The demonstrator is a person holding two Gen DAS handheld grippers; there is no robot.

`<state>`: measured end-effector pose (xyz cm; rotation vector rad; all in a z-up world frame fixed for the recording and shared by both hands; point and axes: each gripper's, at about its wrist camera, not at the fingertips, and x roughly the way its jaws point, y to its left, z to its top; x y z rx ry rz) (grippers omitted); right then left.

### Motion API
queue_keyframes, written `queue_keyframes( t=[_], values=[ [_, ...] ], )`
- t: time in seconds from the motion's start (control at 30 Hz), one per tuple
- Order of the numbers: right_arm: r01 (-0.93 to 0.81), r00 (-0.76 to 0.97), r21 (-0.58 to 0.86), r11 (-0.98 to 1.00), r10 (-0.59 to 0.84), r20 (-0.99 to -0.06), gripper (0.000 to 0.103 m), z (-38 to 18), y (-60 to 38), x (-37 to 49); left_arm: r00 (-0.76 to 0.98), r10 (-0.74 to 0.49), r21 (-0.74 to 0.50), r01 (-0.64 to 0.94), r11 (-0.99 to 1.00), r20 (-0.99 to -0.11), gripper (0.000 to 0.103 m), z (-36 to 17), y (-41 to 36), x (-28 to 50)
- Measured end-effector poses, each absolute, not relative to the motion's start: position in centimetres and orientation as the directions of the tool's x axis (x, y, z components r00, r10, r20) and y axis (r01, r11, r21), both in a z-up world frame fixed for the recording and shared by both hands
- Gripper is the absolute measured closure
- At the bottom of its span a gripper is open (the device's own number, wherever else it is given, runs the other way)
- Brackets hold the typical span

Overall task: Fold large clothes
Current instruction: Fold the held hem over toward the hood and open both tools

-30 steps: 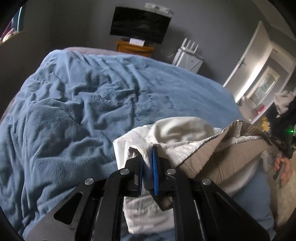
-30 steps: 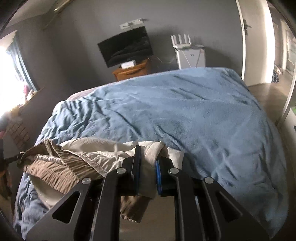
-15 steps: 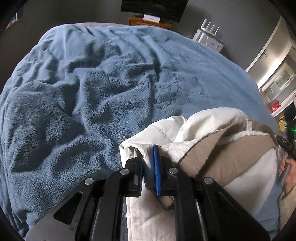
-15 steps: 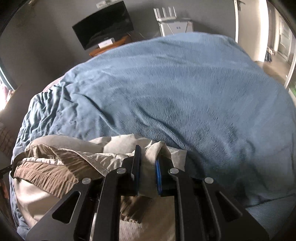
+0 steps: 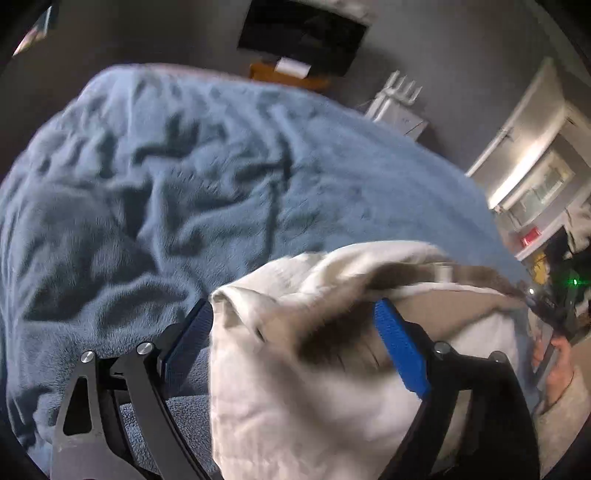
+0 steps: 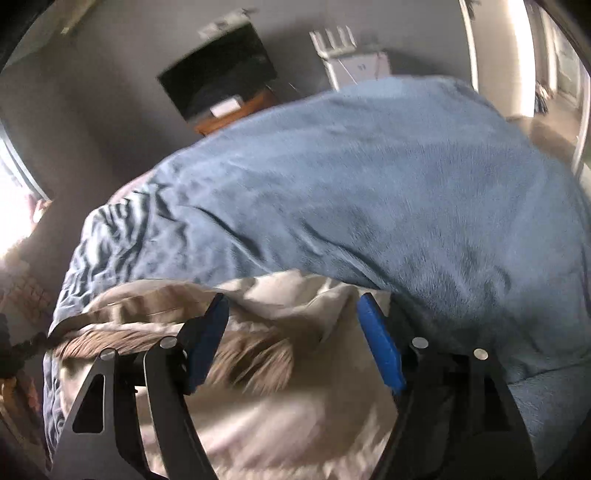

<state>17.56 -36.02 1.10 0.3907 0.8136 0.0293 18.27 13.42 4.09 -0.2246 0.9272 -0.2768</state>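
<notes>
A cream and tan-brown garment [image 5: 295, 387] lies bunched on the near edge of a bed under a blue fleece blanket [image 5: 184, 177]. My left gripper [image 5: 293, 314] hovers right over the garment's left end. Its jaws are opening wide, the cloth lies loose between them, and the blue pads [image 5: 400, 350] do not press it. The same garment [image 6: 288, 413] shows in the right wrist view, over the blue blanket [image 6: 406, 192]. My right gripper [image 6: 291, 306] stands over its right end, jaws opening, with the fabric slack between the pads [image 6: 380, 347]. Both views are motion-blurred.
A dark TV [image 5: 303, 35] on a wooden stand [image 5: 288, 75] and a white router unit [image 5: 399, 107] stand against the grey wall beyond the bed. A doorway [image 6: 524, 55] opens at the right. A person's hand [image 5: 557, 365] holds the other gripper at the right edge.
Both grippers were shut on the garment's two ends and have sunk toward the bed. Now both have sprung open and the cloth has dropped from their pads onto the blanket.
</notes>
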Motion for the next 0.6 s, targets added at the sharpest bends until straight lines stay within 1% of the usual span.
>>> queue_keyframes(
  t=[0.03, 0.13, 0.23, 0.47, 0.53, 0.6],
  values=[
    [0.107, 0.701, 0.343, 0.933, 0.174, -0.692, 0.03, 1.8, -35.7, 16.9, 0.573, -0.342, -0.31, 0.157, 0.938, -0.744, 0.018, 4.7, 13.0, 17.7],
    [0.053, 0.725, 0.305, 0.951, 0.174, -0.667, 0.028, 3.3, -34.0, 14.3, 0.592, -0.338, -0.264, 0.21, 0.941, -0.732, 0.017, 6.1, 10.8, 15.1],
    [-0.015, 0.713, 0.229, 0.973, 0.171, -0.68, 0.028, 3.2, -30.9, 11.3, 0.599, -0.328, -0.206, 0.265, 0.942, -0.73, 0.016, 6.0, 7.9, 12.1],
    [-0.144, 0.657, 0.089, 0.986, 0.162, -0.736, 0.028, -0.2, -24.8, 5.4, 0.598, -0.263, -0.066, 0.331, 0.941, -0.757, 0.014, 1.6, 2.4, 5.8],
    [-0.17, 0.646, 0.064, 0.983, 0.16, -0.746, 0.028, -1.2, -23.6, 4.4, 0.602, -0.255, -0.048, 0.338, 0.94, -0.757, 0.011, 0.4, 1.7, 4.9],
    [-0.195, 0.629, 0.033, 0.98, 0.151, -0.763, 0.026, -2.4, -22.5, 4.1, 0.577, -0.259, -0.047, 0.356, 0.933, -0.775, 0.011, -0.8, 1.0, 5.0]
  ],
)
